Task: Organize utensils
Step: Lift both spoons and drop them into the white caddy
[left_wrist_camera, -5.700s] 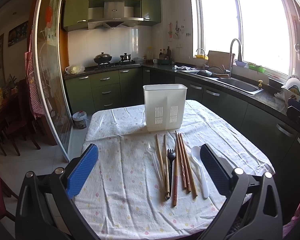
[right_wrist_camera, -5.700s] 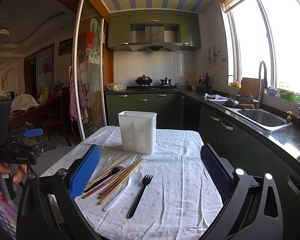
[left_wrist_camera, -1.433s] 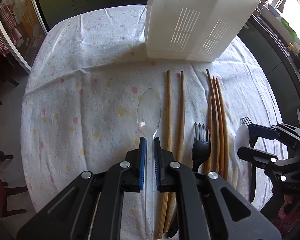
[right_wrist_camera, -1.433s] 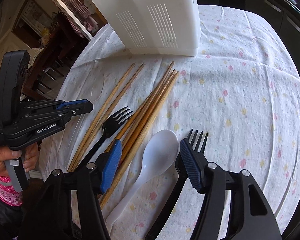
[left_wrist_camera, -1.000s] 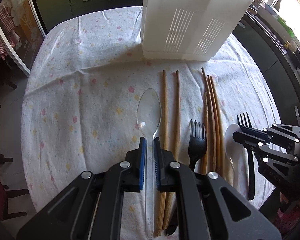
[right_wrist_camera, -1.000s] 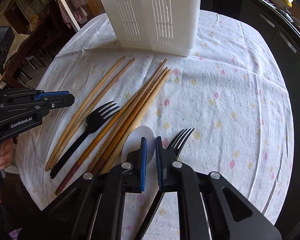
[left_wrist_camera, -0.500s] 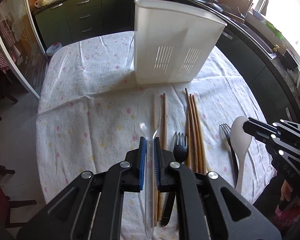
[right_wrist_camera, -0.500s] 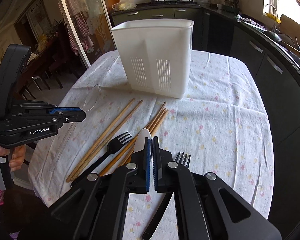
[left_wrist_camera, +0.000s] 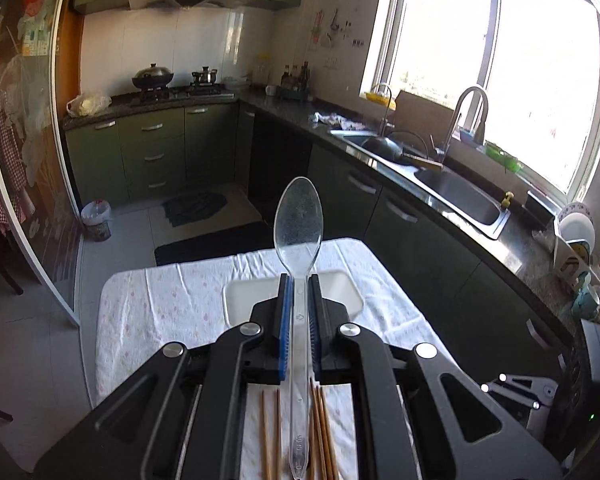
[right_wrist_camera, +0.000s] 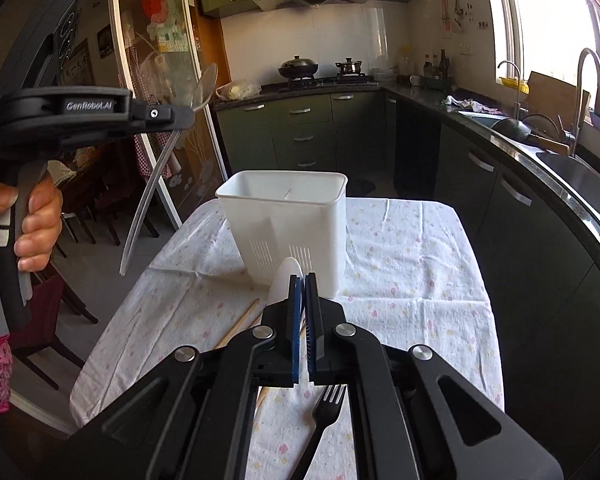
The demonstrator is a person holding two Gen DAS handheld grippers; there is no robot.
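My left gripper (left_wrist_camera: 299, 280) is shut on the handle of a clear plastic spoon (left_wrist_camera: 298, 220), held high with the bowl up, above the white utensil holder (left_wrist_camera: 340, 288). In the right wrist view the left gripper (right_wrist_camera: 184, 118) and its clear spoon (right_wrist_camera: 156, 168) hang in the air left of the holder (right_wrist_camera: 288, 216). My right gripper (right_wrist_camera: 304, 280) is shut on a white spoon (right_wrist_camera: 282, 280), lifted just in front of the holder. Wooden chopsticks (left_wrist_camera: 320, 432) and a black fork (right_wrist_camera: 324, 412) lie on the cloth below.
The table carries a white spotted cloth (right_wrist_camera: 412, 264). Green kitchen cabinets (right_wrist_camera: 320, 136) stand behind, with a counter and sink (right_wrist_camera: 572, 176) to the right. A glass sliding door (right_wrist_camera: 160, 80) and dining chairs are on the left.
Both grippers have risen from the table with their spoons. The left one tilted up and now holds the clear spoon high over the holder; the right one moved closer to the holder.
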